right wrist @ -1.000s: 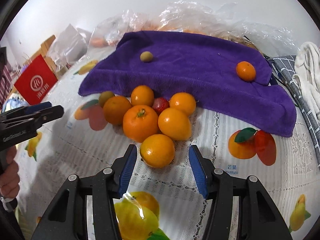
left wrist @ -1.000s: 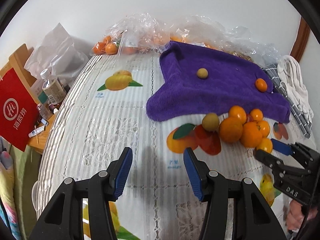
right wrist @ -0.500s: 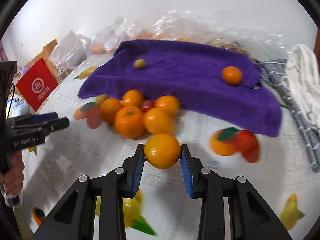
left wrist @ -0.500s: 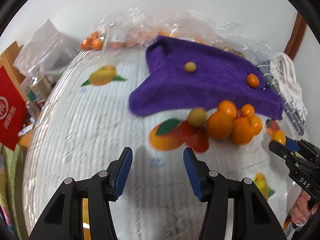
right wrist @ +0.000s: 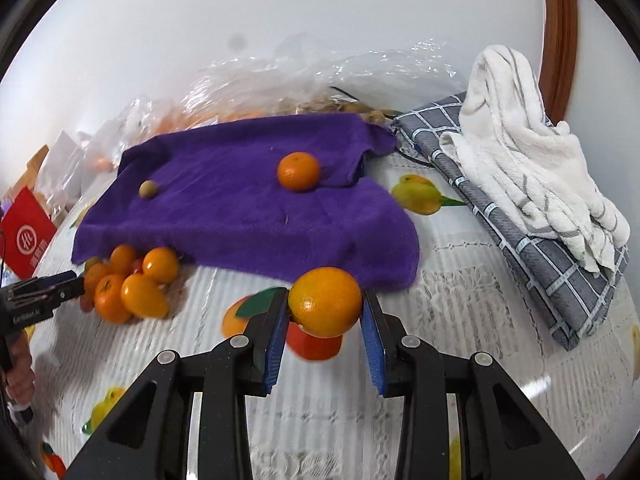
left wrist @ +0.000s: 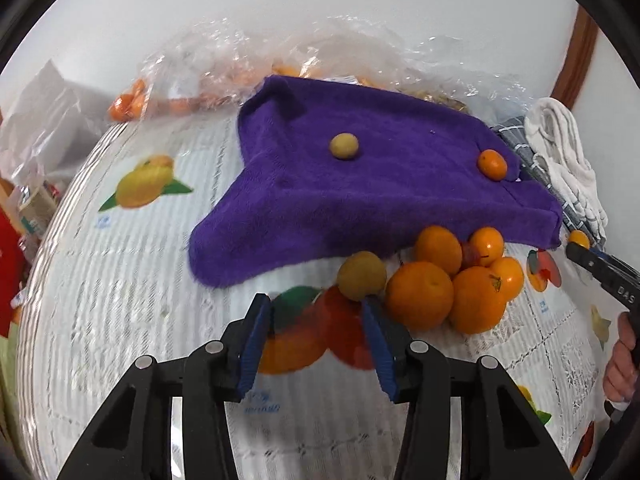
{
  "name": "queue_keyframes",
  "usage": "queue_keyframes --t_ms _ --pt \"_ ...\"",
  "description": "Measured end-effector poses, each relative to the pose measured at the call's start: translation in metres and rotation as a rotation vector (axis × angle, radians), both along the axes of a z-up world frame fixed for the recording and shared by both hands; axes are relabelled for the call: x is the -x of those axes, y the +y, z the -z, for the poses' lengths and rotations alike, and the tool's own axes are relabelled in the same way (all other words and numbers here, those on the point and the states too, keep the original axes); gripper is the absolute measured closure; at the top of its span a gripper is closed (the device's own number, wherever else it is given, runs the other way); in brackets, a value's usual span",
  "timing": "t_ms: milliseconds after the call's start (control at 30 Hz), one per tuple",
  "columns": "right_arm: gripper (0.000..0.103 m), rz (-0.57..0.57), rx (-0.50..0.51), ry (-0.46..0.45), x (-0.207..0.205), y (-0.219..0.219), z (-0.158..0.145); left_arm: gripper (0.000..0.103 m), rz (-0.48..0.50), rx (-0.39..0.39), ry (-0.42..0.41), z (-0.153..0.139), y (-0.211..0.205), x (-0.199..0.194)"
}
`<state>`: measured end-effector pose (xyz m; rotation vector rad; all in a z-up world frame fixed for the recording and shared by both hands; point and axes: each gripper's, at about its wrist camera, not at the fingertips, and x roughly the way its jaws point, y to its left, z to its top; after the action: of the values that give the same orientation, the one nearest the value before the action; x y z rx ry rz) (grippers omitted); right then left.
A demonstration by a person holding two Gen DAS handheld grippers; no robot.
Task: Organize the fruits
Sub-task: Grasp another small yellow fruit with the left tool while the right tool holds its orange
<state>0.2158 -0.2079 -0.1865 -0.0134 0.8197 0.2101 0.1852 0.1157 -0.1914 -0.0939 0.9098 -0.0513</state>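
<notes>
My right gripper point(right wrist: 325, 312) is shut on an orange point(right wrist: 325, 302) and holds it above the tablecloth, in front of the purple towel point(right wrist: 240, 216). One orange point(right wrist: 299, 171) and a small yellow-green fruit point(right wrist: 148, 189) lie on the towel. A pile of oranges point(left wrist: 452, 284) sits at the towel's near edge, with a yellow-green fruit point(left wrist: 361, 275) at its left. My left gripper point(left wrist: 318, 320) is open just in front of that fruit, its right finger close under it. The right gripper with its orange point(left wrist: 579, 239) shows at the right edge of the left wrist view.
Clear plastic bags point(left wrist: 224, 76) with more oranges lie behind the towel. A grey checked cloth point(right wrist: 532, 236) and a white towel point(right wrist: 532, 164) lie at the right. A red bag point(right wrist: 26, 232) and bottles stand off the table's left side.
My right gripper closed on the nearest orange, lifted it and carried it right. My left gripper moved forward and right, up to the yellow-green fruit at the pile.
</notes>
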Motion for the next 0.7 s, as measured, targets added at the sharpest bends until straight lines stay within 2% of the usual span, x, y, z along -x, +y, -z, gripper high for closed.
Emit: queue_keyframes --t_ms 133,267,400,567,633,700 --pt "0.068 -0.001 -0.006 0.012 -0.006 0.004 0.009 0.058 0.019 0.012 -0.017 0.001 -0.004 -0.006" --pt "0.068 -0.004 -0.002 0.022 -0.009 0.005 0.016 0.060 0.026 -0.017 -0.030 0.001 -0.011 -0.011" --pt "0.068 -0.004 0.003 0.017 -0.008 0.005 0.018 0.060 0.006 0.023 -0.034 0.001 -0.005 -0.015" --pt "0.068 -0.014 -0.013 0.027 -0.009 0.005 0.020 0.061 0.008 0.022 -0.041 0.002 -0.005 -0.014" --pt "0.068 -0.012 -0.015 0.029 -0.010 0.005 0.021 0.067 0.024 0.027 -0.046 0.001 -0.007 -0.013" --pt "0.068 -0.009 -0.016 0.029 -0.010 0.005 0.022 0.080 0.038 0.030 -0.042 0.002 -0.009 -0.014"
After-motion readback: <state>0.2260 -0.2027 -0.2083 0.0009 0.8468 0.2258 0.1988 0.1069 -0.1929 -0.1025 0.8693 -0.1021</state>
